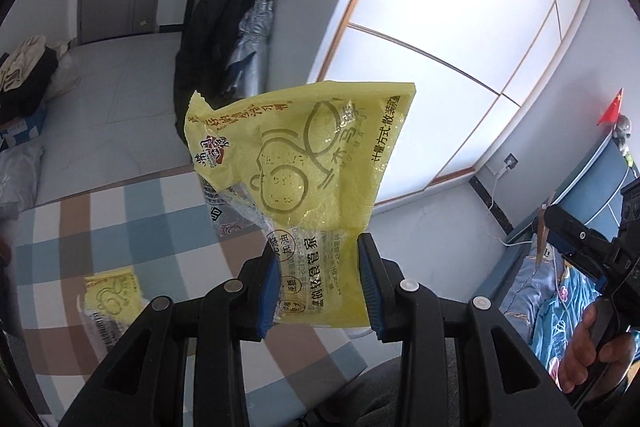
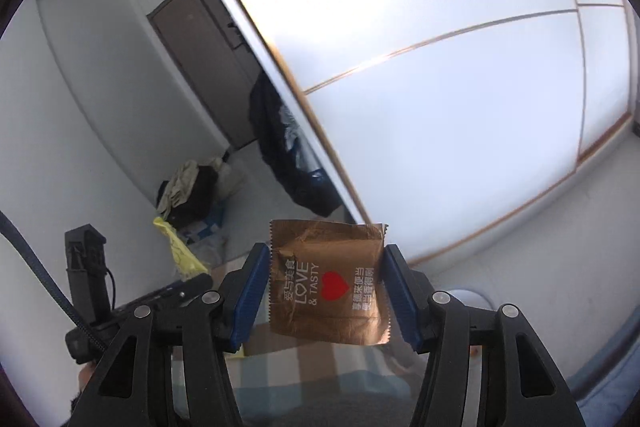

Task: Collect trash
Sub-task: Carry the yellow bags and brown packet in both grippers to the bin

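Left gripper clamps the yellow snack wrapper, which stands up ahead of its fingers. Right gripper pinches the brown sachet likewise. A second yellow wrapper lies on the checked sheet, below-left of the left tool, probably next.

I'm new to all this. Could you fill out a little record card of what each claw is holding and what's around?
Left gripper: shut on yellow snack wrapper, lifted above the bed
Right gripper: shut on brown Love & Tasty packet, lifted
Left to pick up: second yellow wrapper lying on plaid bedsheet
Trash bin: not in view
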